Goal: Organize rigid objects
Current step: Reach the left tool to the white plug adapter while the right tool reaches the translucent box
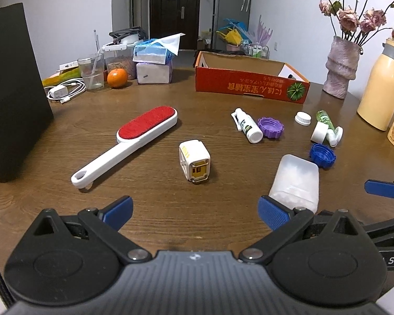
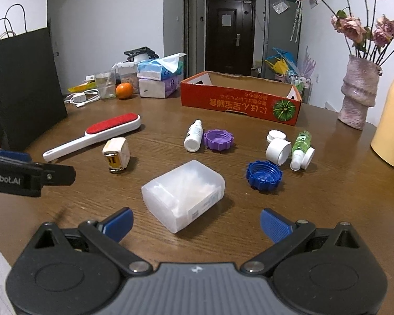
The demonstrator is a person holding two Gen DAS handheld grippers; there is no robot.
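Both tools gape wide and hold nothing: the left tool (image 1: 195, 211) hangs over bare desk (image 1: 170, 223) near the yellow-and-white adapter (image 1: 194, 161), the right tool (image 2: 196, 221) just before the translucent box (image 2: 183, 193), seemingly of cotton swabs, lying on its side.
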